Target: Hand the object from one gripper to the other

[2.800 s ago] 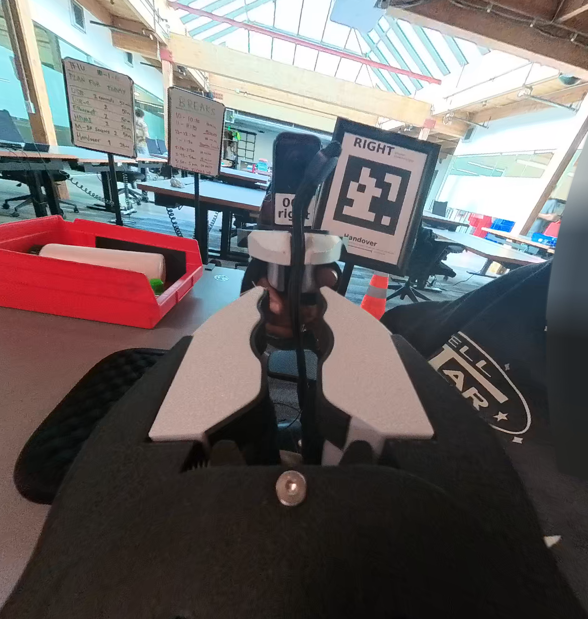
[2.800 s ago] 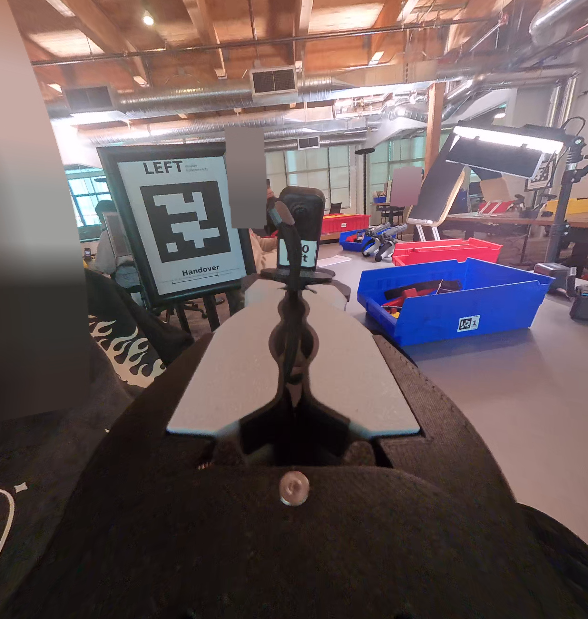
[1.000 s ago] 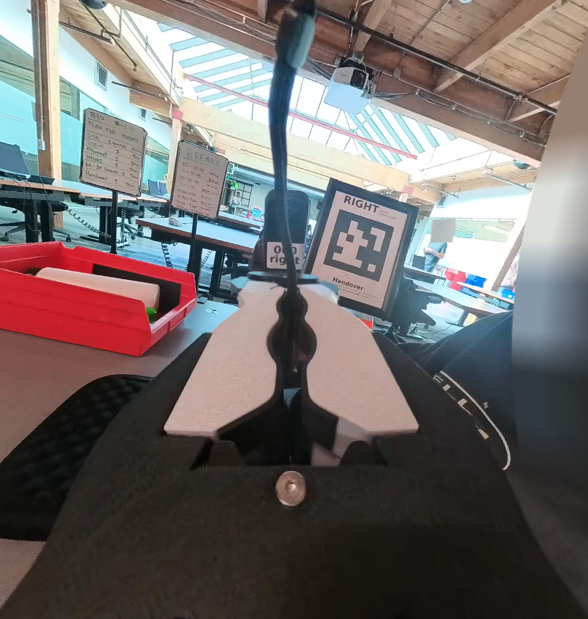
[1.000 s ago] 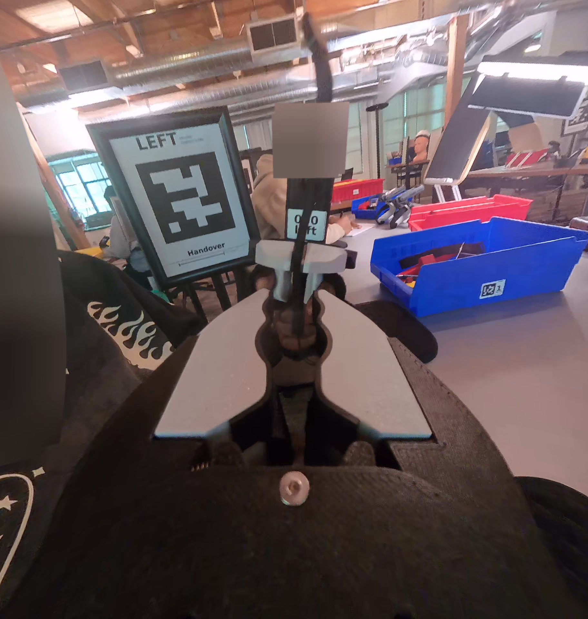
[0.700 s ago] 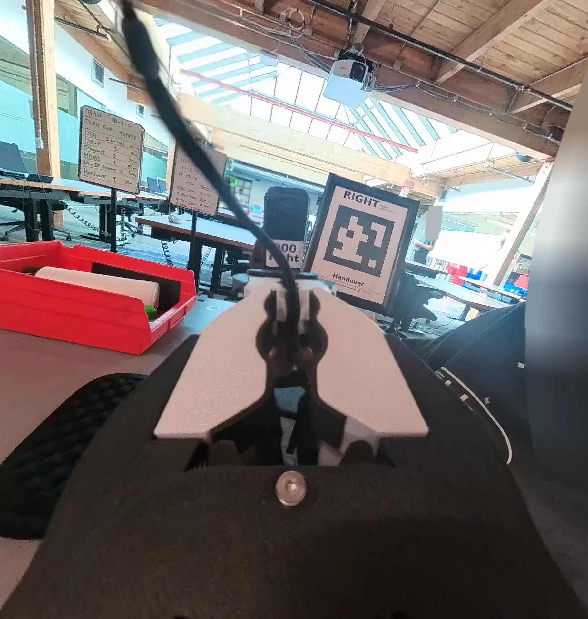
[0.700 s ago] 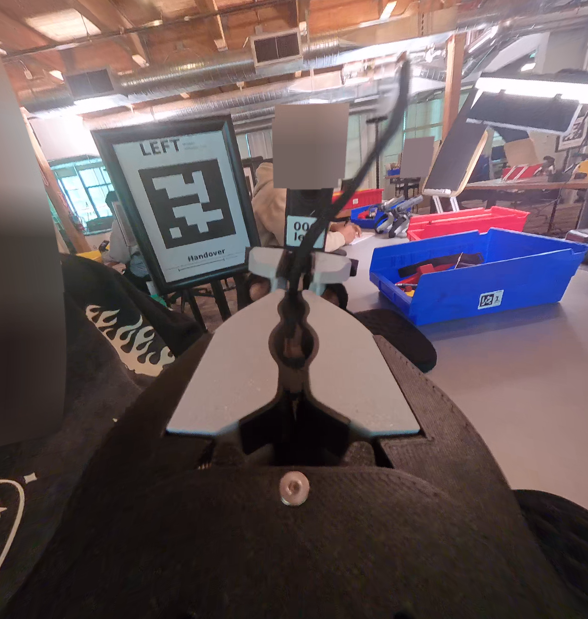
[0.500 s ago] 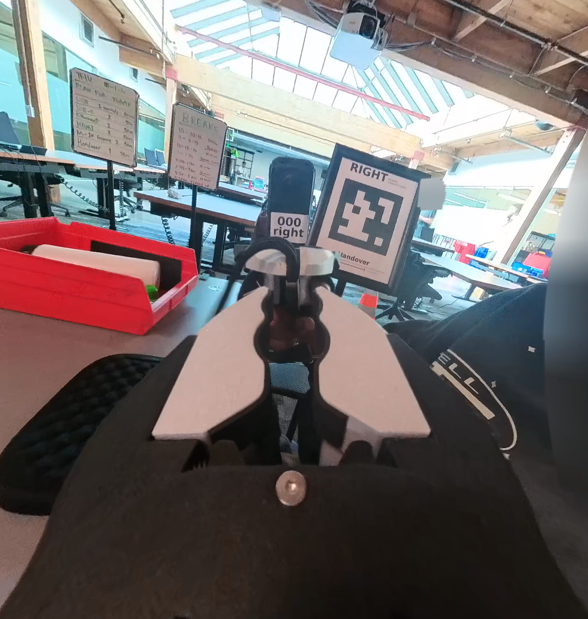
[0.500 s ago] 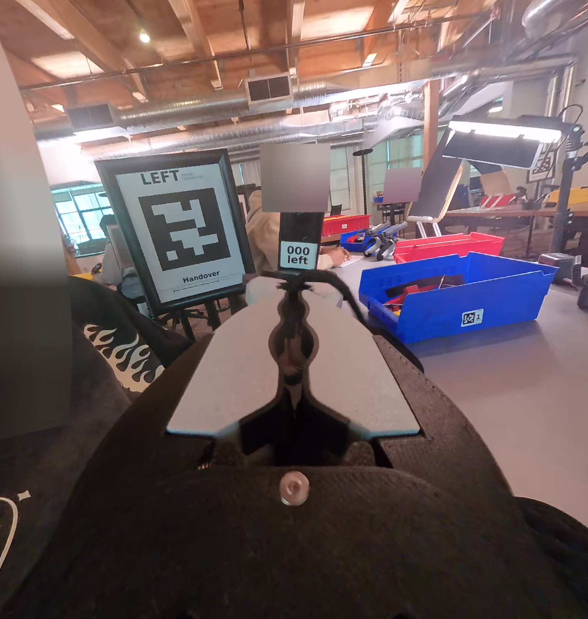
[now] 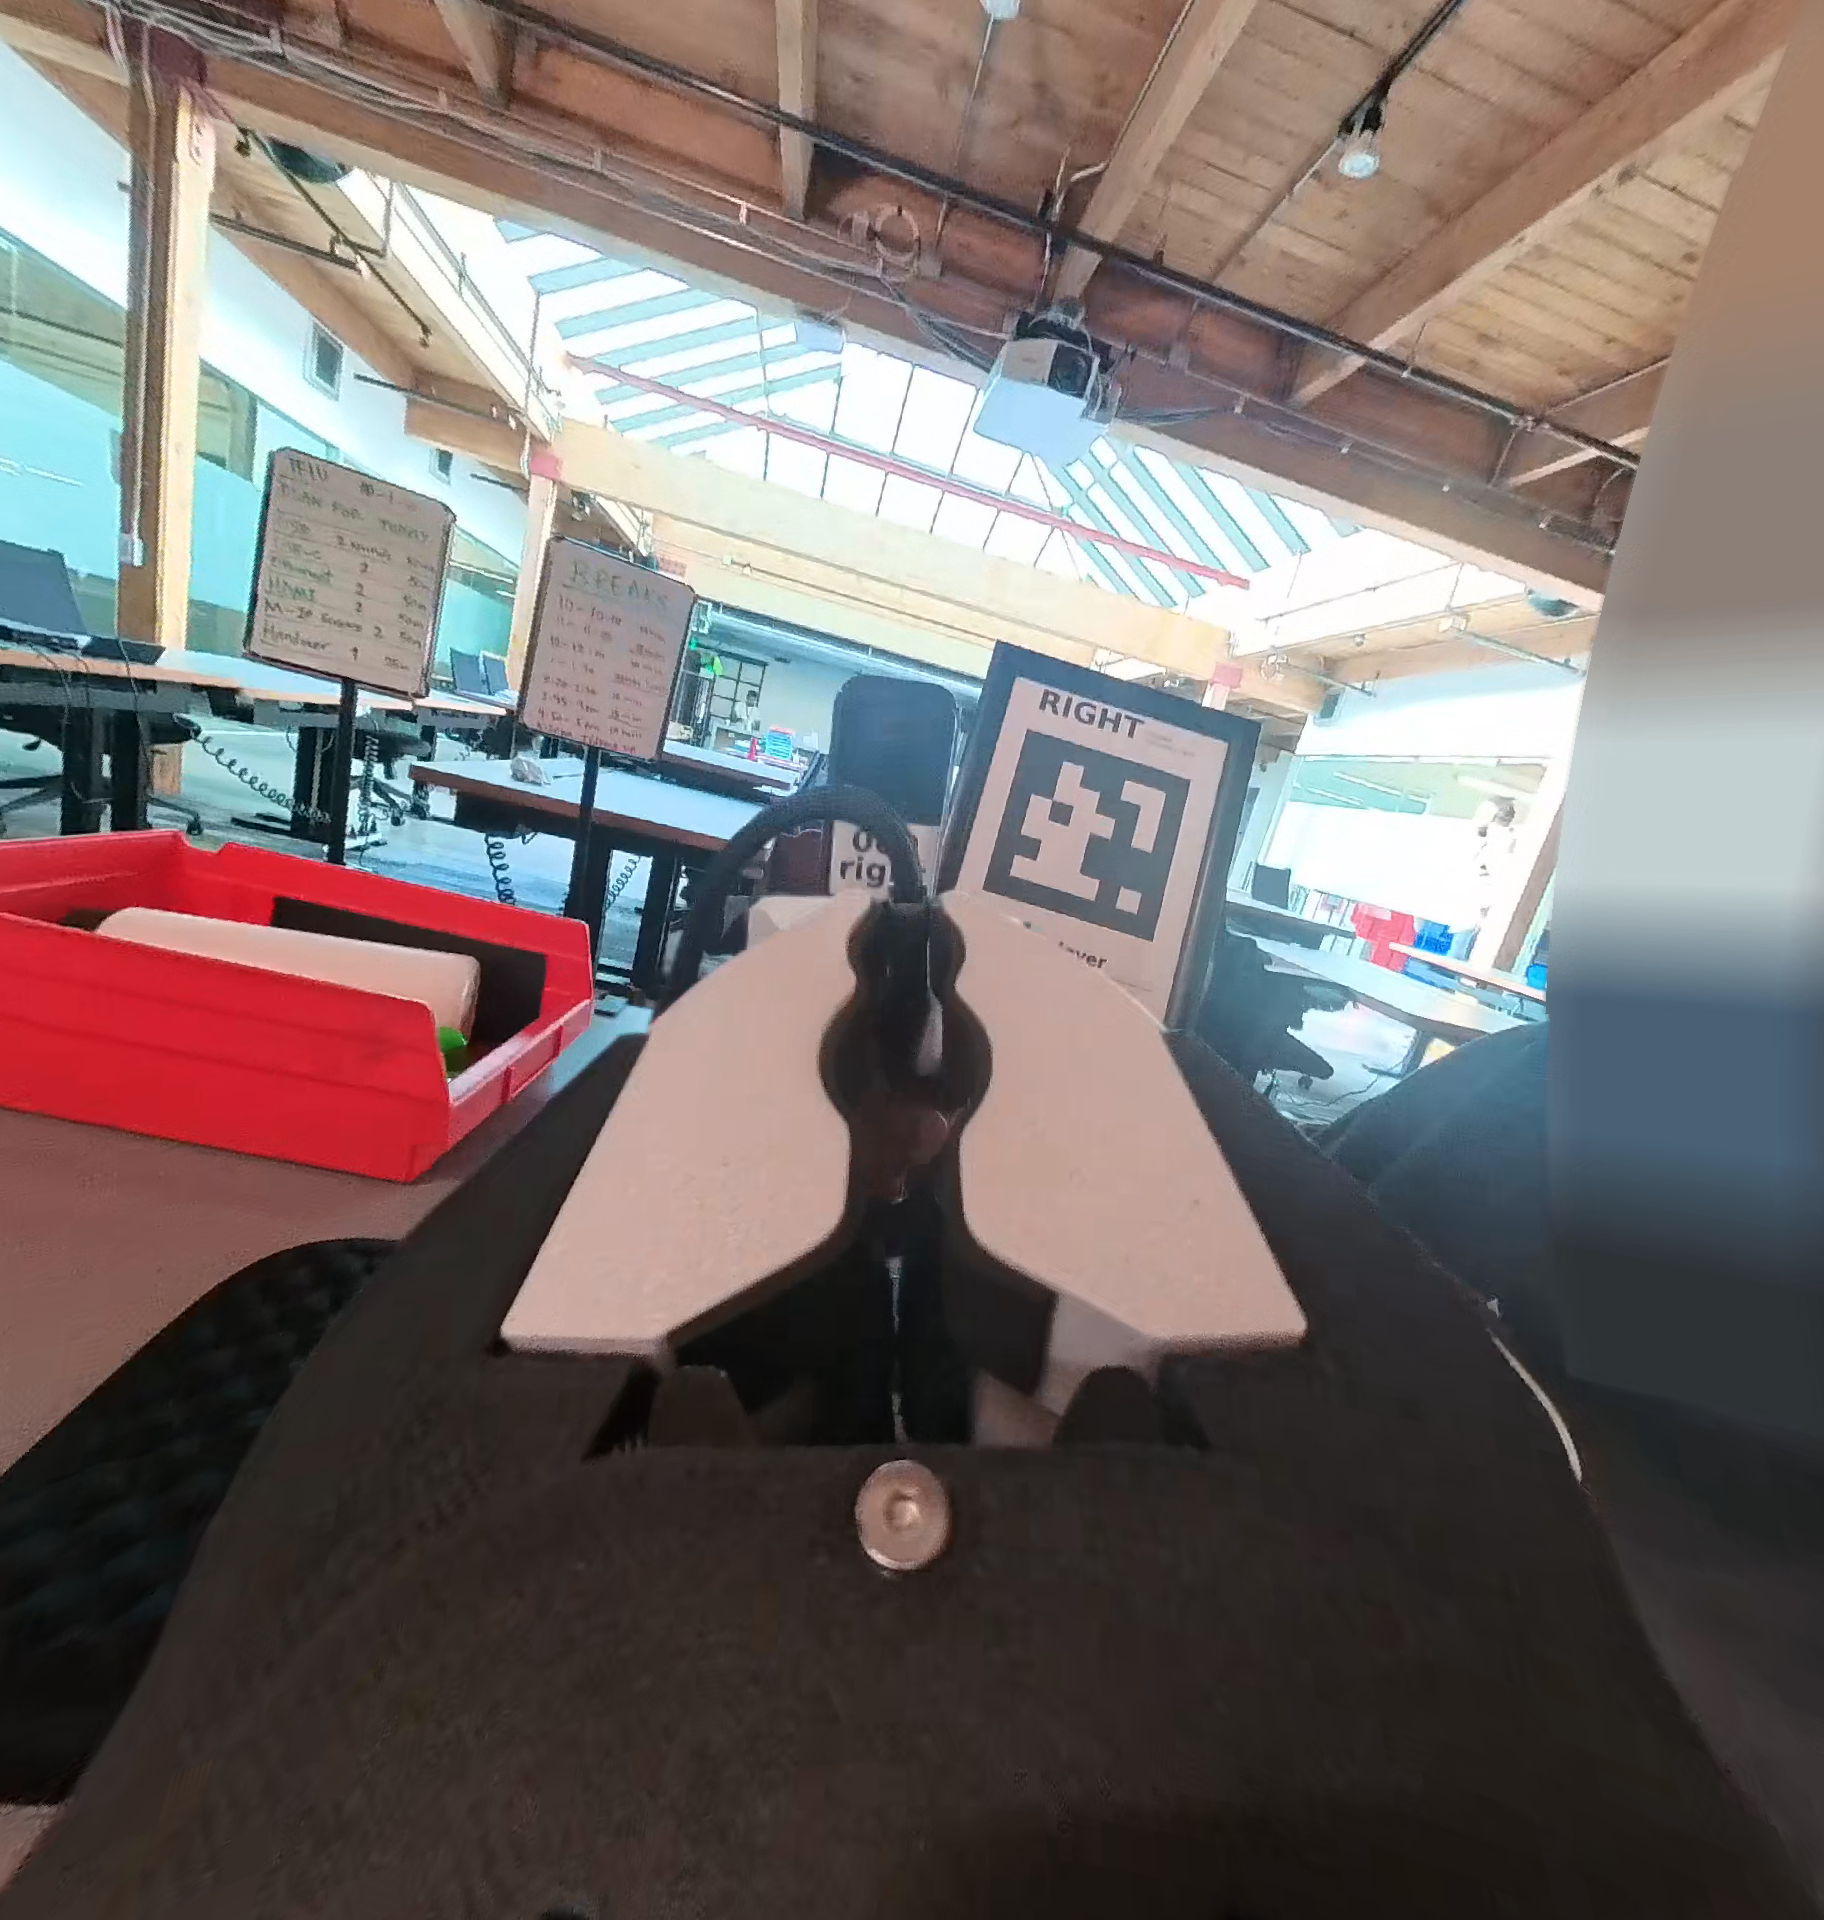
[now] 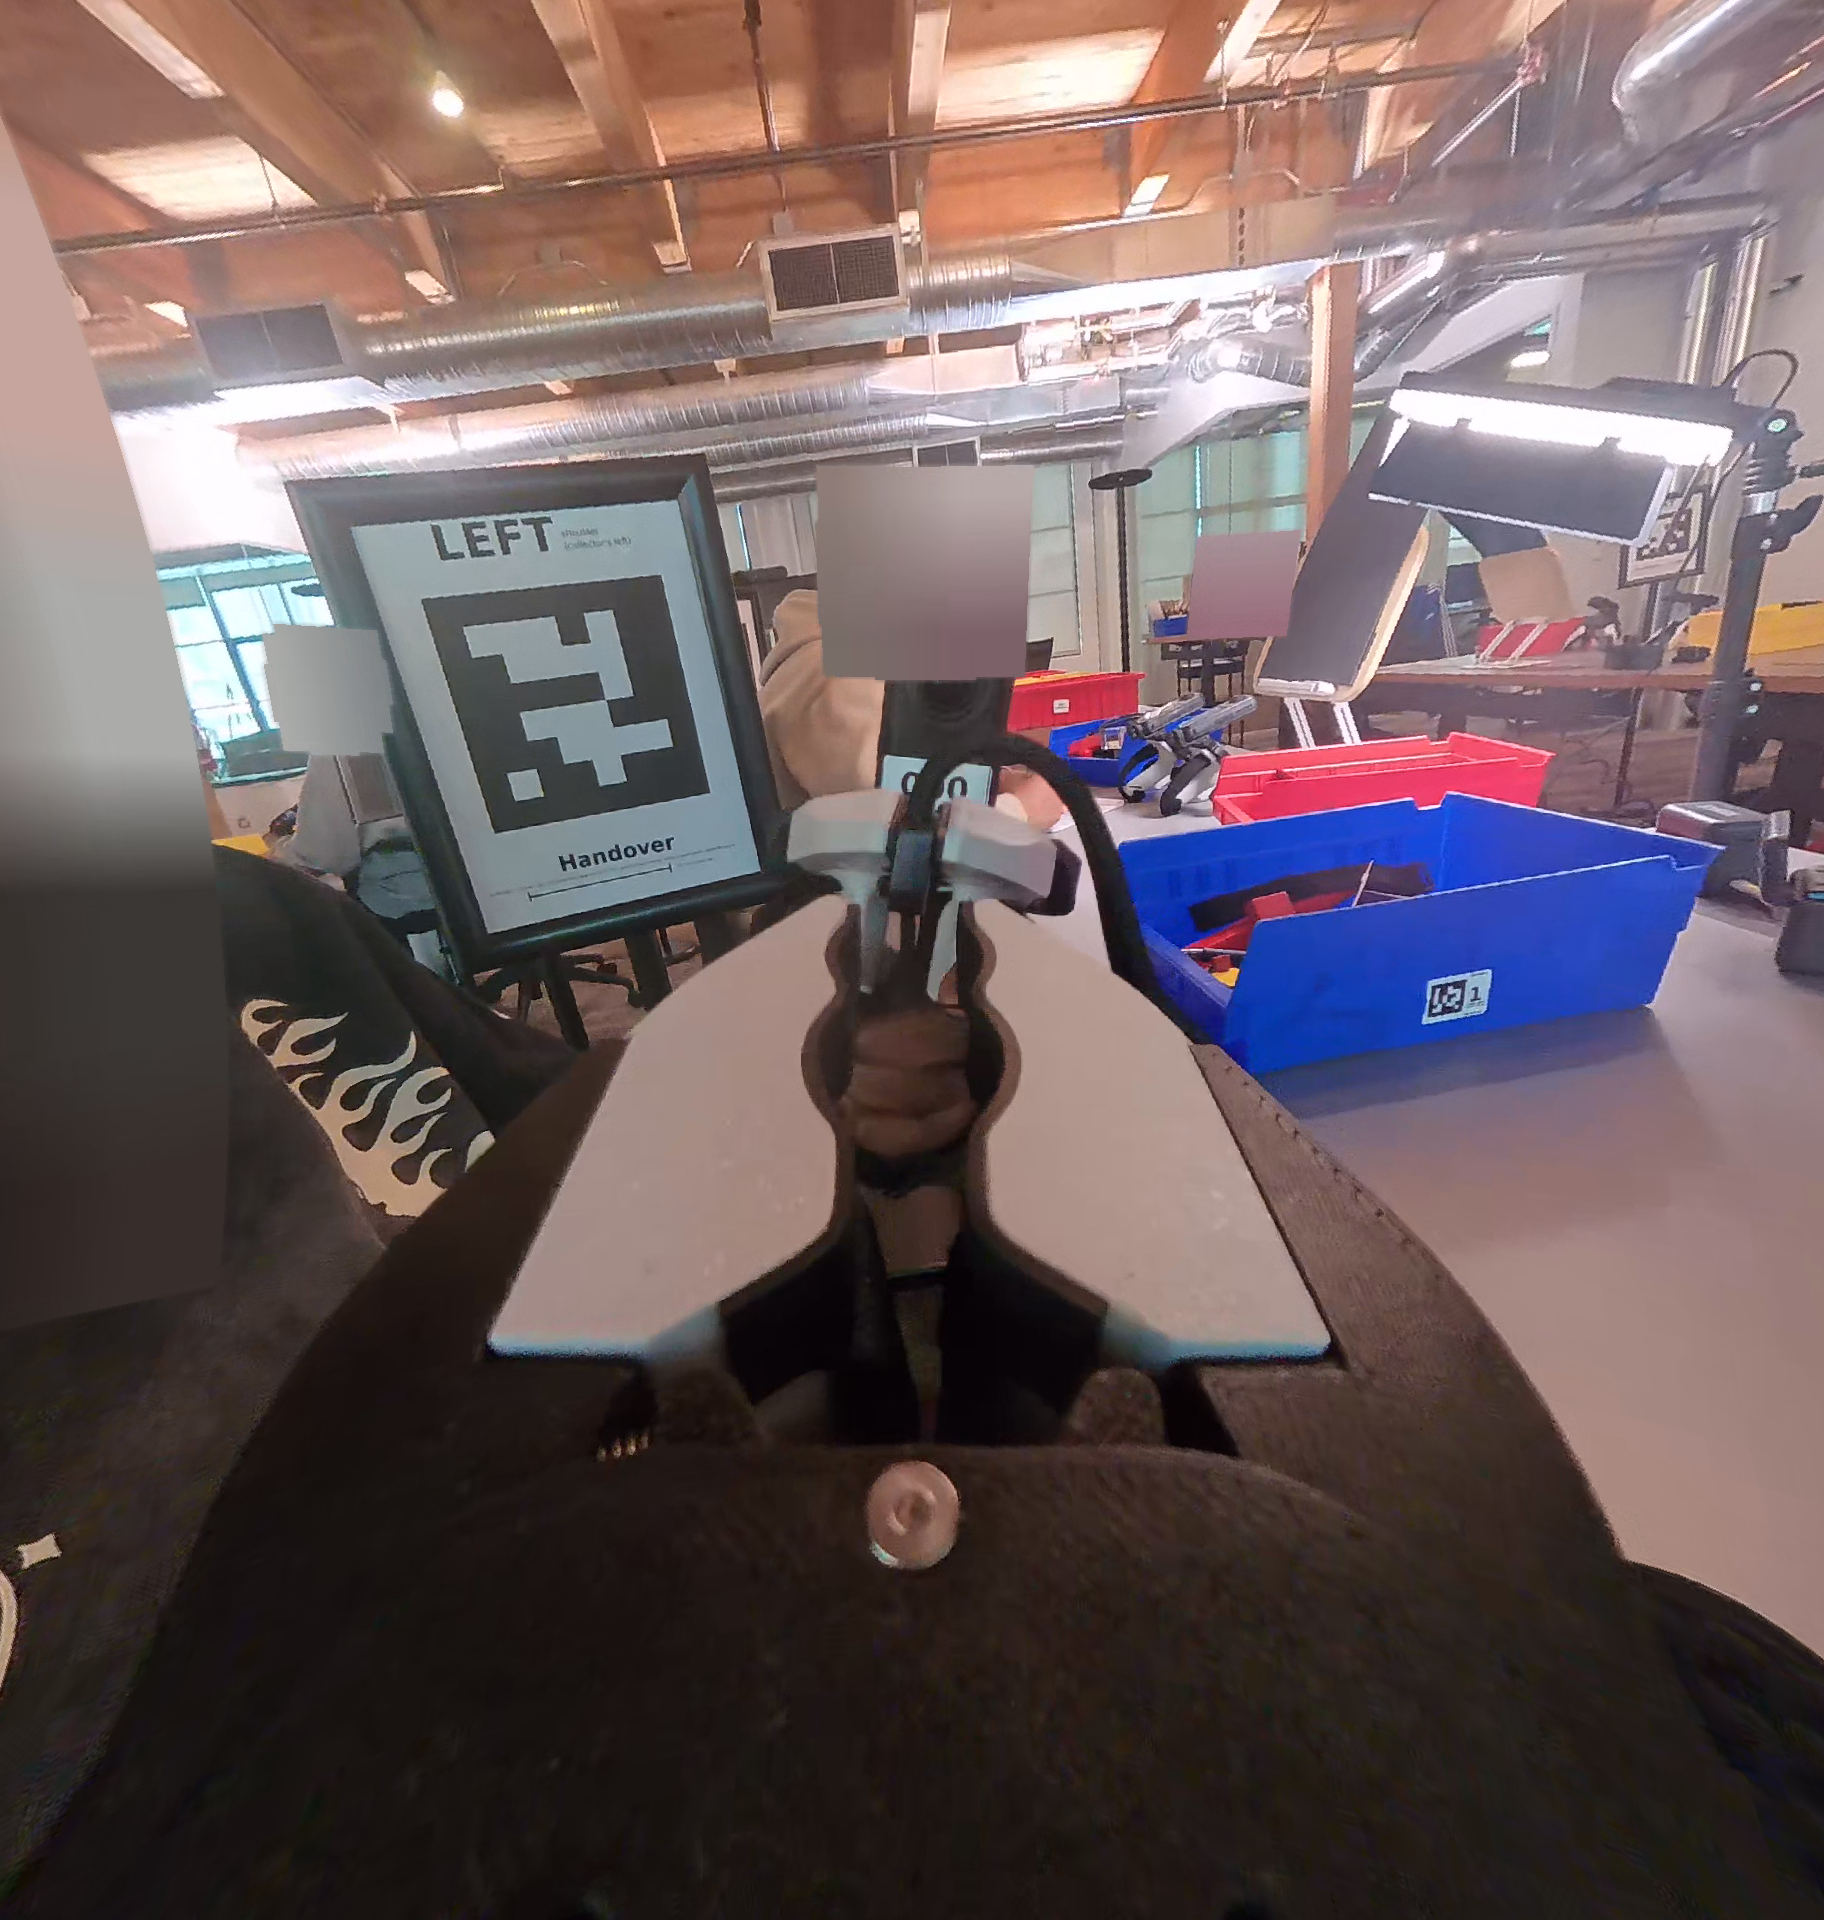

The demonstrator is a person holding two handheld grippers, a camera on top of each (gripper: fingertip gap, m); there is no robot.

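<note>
Matt braided black cable (image 9: pixel 783 831), glossy red plastic bin (image 9: pixel 264 1049), matt grey tabletop (image 10: pixel 1614 1247), rough wooden ceiling (image 9: pixel 1303 156).

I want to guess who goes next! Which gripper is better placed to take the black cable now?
Probably the right. The left gripper is shut on the black cable. The right gripper is open, facing it, fingers just by the left's tips.

framed sign (image 9: pixel 1100 821): printed heading, square code, caption
second framed sign (image 10: pixel 555 707): same layout
whiteboards (image 9: pixel 347 587): handwritten lists
blue bin (image 10: pixel 1303 977): code sticker
</note>
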